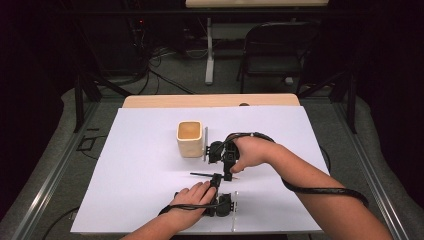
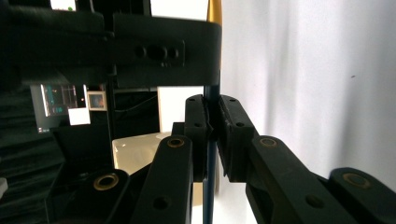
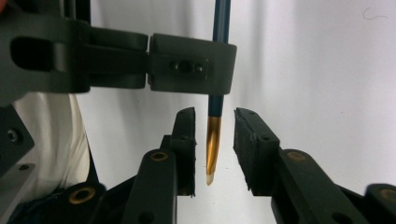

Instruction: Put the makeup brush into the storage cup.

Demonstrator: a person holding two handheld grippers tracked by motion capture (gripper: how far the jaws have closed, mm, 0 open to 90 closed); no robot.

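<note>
A dark blue pencil (image 1: 202, 174) with a gold end lies level just above the white sheet (image 1: 140, 200). My left gripper (image 1: 216, 177) comes up from the near edge and is shut on its shaft; in the left gripper view the pads (image 2: 231, 126) of that gripper (image 2: 212, 100) press on the blue shaft (image 2: 209, 191). My right gripper (image 1: 228, 174) reaches down from the far side and stands open. The gold end (image 3: 213, 140) hangs between the jaws of the right gripper (image 3: 215, 114) with a gap on each side. A cream square cup (image 1: 190, 138) stands just behind.
The white sheet covers a wooden table (image 1: 210, 100) whose edge shows at the back. A folding chair (image 1: 275, 50) and a table leg (image 1: 209, 50) stand on the floor beyond. Black cables (image 1: 320, 190) trail from both grippers over the forearms.
</note>
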